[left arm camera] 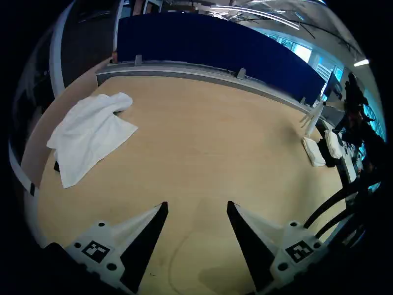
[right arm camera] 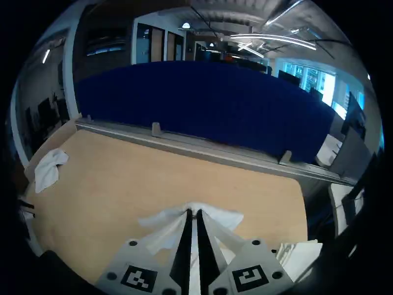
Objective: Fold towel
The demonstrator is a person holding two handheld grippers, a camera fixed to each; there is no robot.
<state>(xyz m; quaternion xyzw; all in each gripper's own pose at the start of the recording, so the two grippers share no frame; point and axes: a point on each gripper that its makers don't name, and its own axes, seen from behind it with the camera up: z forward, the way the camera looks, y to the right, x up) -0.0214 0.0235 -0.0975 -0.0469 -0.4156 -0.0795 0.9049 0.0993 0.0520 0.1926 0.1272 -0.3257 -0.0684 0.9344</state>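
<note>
right gripper (right arm camera: 192, 212) has its two fingers pressed almost together, clamped on a bunched fold of a soft white cloth towel (right arm camera: 221, 217) near the right end of the pale wooden table (right arm camera: 123, 182). left gripper (left arm camera: 196, 205) hangs with fingers wide apart above bare tabletop, holding nothing. a second crumpled white towel (left arm camera: 88, 135) lies well apart, toward the table's left end. folding looks barely begun, a pick-up stage. the next move likely calls for bringing the pinched towel to the bare middle, where the left gripper can take a corner and spread it flat.
</note>
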